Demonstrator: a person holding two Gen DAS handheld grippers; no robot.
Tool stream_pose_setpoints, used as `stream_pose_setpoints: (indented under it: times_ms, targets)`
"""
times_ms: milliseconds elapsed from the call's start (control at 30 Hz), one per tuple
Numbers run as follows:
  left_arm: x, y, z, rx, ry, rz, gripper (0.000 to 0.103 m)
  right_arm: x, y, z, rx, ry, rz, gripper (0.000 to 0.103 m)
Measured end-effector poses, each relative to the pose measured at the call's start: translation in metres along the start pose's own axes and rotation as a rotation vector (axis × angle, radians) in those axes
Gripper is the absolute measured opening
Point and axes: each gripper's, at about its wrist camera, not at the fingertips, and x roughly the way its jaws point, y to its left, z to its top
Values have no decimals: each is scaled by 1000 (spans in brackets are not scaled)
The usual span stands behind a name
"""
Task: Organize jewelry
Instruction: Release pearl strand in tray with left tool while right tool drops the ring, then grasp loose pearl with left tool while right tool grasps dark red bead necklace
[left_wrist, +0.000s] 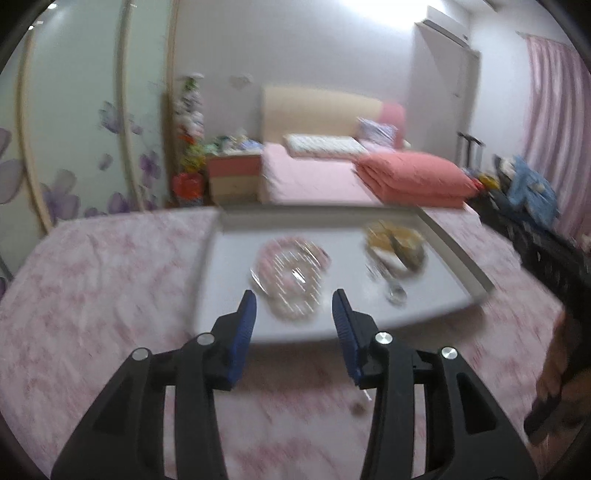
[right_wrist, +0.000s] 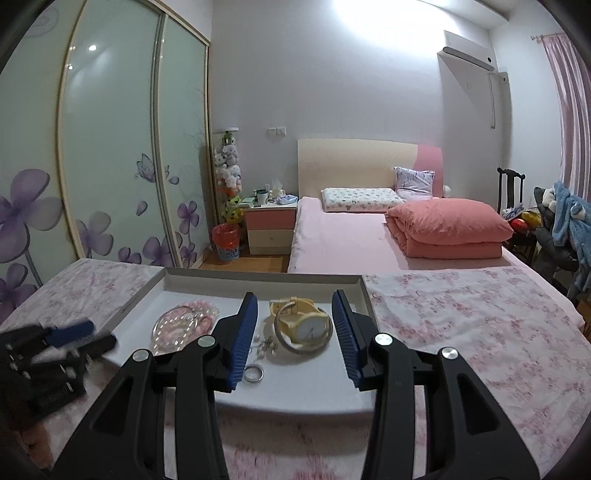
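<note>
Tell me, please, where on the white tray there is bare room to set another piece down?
The white tray is bare along its far wall, behind the pink bead bracelet and yellow watch, and along its near edge right of the small ring. The middle is crowded: the bracelet, small earrings, the watch and a bangle lie close together.

A pink floral cloth (right_wrist: 461, 325) carries a white tray (right_wrist: 258, 275) (jewelry inside).

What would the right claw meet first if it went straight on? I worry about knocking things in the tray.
Probably the yellow watch with the metal bangle around it, framed between the open right claw; depth is uncertain.
</note>
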Motion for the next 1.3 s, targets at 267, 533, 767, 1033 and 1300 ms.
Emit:
stream_pose_setpoints:
  times_ms: [267,533,767,1033,1300]
  targets:
    - [9,-39,-33,127,149,-112,39,-24,-11,-13,24,22,12,43]
    - [34,-46,-44,128,247,-85,23,-30,-16,-24,37,39,20,43]
    - [39,-44,-41,122,247,-43,14,-32,-19,-30,45,49,28,43]
    - [35,1,-38,53,244,115,14,-43,-11,-41,-3,124,123,43]
    - [20,69,-42,-64,242,243,14,-55,20,-82,-153,368,366,43]
